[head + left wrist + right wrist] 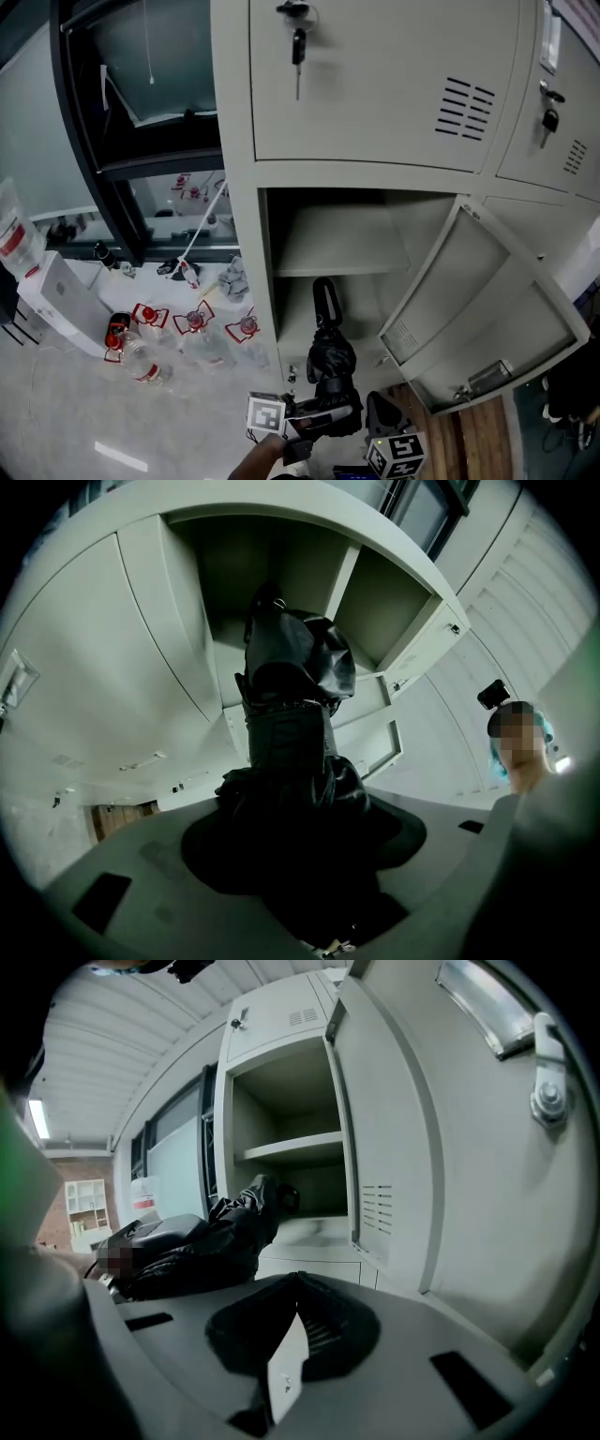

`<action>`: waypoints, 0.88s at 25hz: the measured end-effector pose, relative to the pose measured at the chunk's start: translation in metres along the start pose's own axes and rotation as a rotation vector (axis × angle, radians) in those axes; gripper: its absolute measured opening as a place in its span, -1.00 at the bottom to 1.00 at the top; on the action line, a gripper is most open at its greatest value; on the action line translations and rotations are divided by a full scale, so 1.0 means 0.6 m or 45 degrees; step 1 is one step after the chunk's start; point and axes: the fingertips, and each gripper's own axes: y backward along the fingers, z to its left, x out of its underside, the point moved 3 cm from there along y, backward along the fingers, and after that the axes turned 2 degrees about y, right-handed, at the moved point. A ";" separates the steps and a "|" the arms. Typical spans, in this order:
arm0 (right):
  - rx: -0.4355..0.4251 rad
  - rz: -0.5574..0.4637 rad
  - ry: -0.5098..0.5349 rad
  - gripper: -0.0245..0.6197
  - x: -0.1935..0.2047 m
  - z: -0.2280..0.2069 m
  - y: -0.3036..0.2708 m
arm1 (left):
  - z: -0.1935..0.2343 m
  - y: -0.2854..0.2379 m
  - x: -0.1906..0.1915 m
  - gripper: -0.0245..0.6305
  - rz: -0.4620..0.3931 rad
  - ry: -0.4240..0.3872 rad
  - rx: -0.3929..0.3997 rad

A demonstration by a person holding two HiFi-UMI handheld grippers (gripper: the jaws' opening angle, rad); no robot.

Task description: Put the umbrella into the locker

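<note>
**Light, soft-skinned umbrella held at the locker's mouth**

Head view: our left tool [323, 412] grips the folded black umbrella [330, 361] at the open lower compartment of the locker [375, 84], with the wrist loop leading. We judge the umbrella light and stiff at its core, with slack, slippery fabric. Mid-body looks like the soundest place to hold it.

Left gripper view: the jaws clamp the crumpled, glossy umbrella [291, 724], which points into the compartment.

Right gripper view: our right tool [295, 1335] is closed on nothing. The umbrella lies to its left, in front of the shelf [291, 1147].
</note>
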 end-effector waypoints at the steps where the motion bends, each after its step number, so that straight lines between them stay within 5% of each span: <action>1: 0.004 0.000 0.000 -0.92 -0.001 -0.001 0.000 | 0.003 -0.001 -0.005 -0.11 0.001 0.002 0.005; 22: -0.021 -0.067 -0.012 -0.92 -0.031 -0.023 -0.049 | 0.033 -0.013 -0.048 -0.11 0.009 0.023 -0.053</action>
